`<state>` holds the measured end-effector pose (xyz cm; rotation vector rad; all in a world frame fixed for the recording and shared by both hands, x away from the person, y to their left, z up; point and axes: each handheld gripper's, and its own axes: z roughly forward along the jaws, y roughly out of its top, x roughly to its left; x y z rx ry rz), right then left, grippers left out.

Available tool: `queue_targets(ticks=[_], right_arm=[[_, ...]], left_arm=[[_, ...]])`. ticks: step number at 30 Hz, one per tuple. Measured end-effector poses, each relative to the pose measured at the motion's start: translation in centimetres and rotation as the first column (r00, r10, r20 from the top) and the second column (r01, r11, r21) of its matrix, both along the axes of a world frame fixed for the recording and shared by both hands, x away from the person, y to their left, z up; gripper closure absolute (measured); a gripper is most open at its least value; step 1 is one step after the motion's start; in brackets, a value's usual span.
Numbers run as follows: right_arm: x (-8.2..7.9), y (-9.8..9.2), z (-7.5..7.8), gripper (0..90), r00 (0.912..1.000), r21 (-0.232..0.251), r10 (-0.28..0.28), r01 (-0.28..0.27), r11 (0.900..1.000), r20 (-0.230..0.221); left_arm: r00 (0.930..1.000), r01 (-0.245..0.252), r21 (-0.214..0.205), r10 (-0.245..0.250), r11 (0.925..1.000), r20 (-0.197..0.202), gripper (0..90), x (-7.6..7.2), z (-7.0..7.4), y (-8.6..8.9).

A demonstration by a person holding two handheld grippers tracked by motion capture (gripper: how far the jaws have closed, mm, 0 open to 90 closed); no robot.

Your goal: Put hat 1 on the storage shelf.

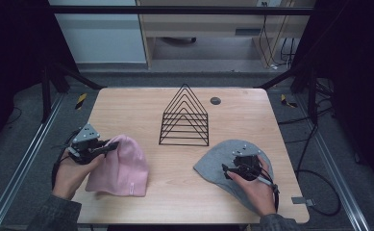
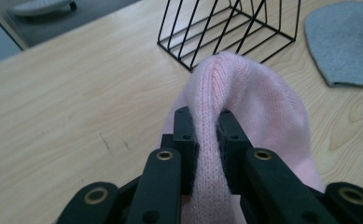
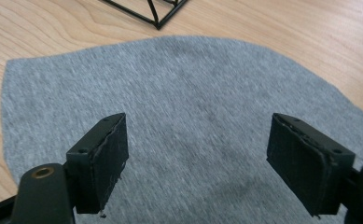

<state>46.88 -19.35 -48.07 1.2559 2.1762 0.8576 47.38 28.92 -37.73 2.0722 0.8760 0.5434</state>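
The left gripper [image 2: 206, 128] pinches a fold of the pink beanie [image 1: 120, 166] at the table's near left; judged sound, provided the lift goes straight up so the knit does not slip from the pads. The right gripper [image 3: 195, 161] hangs wide-jawed over the grey beanie [image 1: 218, 163] lying flat at near right, gripping nothing. The black wire rack [image 1: 185, 118] stands just beyond and between the beanies on the wooden table [image 1: 127, 103], and any swing toward centre risks snagging it.
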Motion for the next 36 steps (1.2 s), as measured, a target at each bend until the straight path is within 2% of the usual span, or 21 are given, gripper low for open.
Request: queue_targets(ticks=[3,4,7,9,11,12,15,16,17,18,23,25,26,28,29,32,33,34,36], right_arm=[[-0.2,0.3,0.2,22.5,0.9999,0.004,0.011,-0.011,0.9999,0.007],[-0.2,0.4,0.2,23.4,0.9998,-0.002,0.018,-0.018,0.9998,0.012],[-0.4,0.6,0.3,24.3,0.9994,-0.013,0.030,-0.029,0.9995,0.016],[-0.4,0.6,0.3,24.3,0.9995,-0.012,0.028,-0.027,0.9995,0.015],[-0.5,0.7,0.3,24.5,0.9994,-0.016,0.029,-0.028,0.9995,0.021],[-0.5,0.7,0.3,24.5,0.9994,-0.016,0.029,-0.028,0.9995,0.021],[-0.6,0.6,0.4,27.3,0.9992,-0.004,0.037,-0.037,0.9993,0.014],[-0.7,0.7,0.5,28.4,0.9992,0.001,0.039,-0.039,0.9993,0.014],[-0.7,0.7,0.6,29.8,0.9988,0.001,0.045,-0.045,0.9990,0.020],[-0.7,0.7,0.6,29.8,0.9988,0.001,0.045,-0.045,0.9990,0.020],[-1.0,1.1,1.5,32.5,0.9967,0.028,0.070,-0.071,0.9970,0.041],[-1.0,1.4,2.1,32.5,0.9931,0.059,0.113,-0.115,0.9916,0.032],[-1.2,1.7,3.0,32.4,0.9903,0.075,0.133,-0.136,0.9879,0.040],[-1.3,1.8,3.4,32.0,0.9885,0.080,0.144,-0.148,0.9858,0.046],[-1.3,2.0,4.2,31.6,0.9861,0.104,0.159,-0.163,0.9811,0.050],[-1.4,3.0,5.5,30.2,0.9761,0.079,0.207,-0.212,0.9740,0.064],[-1.5,3.8,6.3,28.4,0.9692,0.066,0.237,-0.241,0.9682,0.068],[-1.5,3.8,6.3,28.4,0.9692,0.066,0.237,-0.241,0.9682,0.068],[-1.4,5.5,7.7,27.3,0.9552,0.056,0.288,-0.292,0.9548,0.069]], left_arm=[[0.9993,0.006,0.009,-0.007,0.9999,0.036,80.7,-0.6,1.6,-0.6],[0.9993,0.006,0.009,-0.007,0.9999,0.036,80.7,-0.6,1.6,-0.6],[0.9980,0.009,0.045,-0.012,0.9990,0.061,80.9,-0.6,3.0,-1.2],[0.9977,0.009,0.053,-0.012,0.9985,0.067,81.0,-0.5,3.4,-1.4],[0.9962,0.009,0.070,-0.015,0.9975,0.086,81.0,-0.2,4.5,-1.8],[0.9962,0.009,0.070,-0.015,0.9975,0.086,81.0,-0.2,4.5,-1.8],[0.9956,0.004,0.078,-0.012,0.9970,0.093,80.9,0.3,6.1,-2.3],[0.9956,0.004,0.078,-0.012,0.9970,0.093,80.9,0.3,6.1,-2.3],[0.9943,0.009,0.087,-0.018,0.9962,0.105,80.9,0.5,7.1,-2.8],[0.9943,0.009,0.087,-0.018,0.9962,0.105,80.9,0.5,7.1,-2.8],[0.9918,0.040,0.110,-0.053,0.9931,0.116,80.8,0.9,9.4,-3.9],[0.9889,0.042,0.123,-0.059,0.9915,0.136,80.8,0.8,10.4,-4.2],[0.9875,0.063,0.106,-0.078,0.9923,0.137,80.8,0.9,11.2,-4.5],[0.9868,0.073,0.096,-0.086,0.9927,0.137,80.8,1.0,11.7,-4.7],[0.9865,0.076,0.094,-0.088,0.9927,0.138,80.7,1.1,12.0,-4.9],[0.9855,0.080,0.094,-0.093,0.9923,0.142,80.7,1.5,12.7,-5.3],[0.9847,0.080,0.101,-0.095,0.9917,0.146,80.7,1.6,12.9,-5.4],[0.9836,0.073,0.106,-0.089,0.9917,0.157,80.7,1.7,13.2,-5.6],[0.9810,0.066,0.113,-0.086,0.9913,0.174,80.7,1.8,13.5,-5.7]])
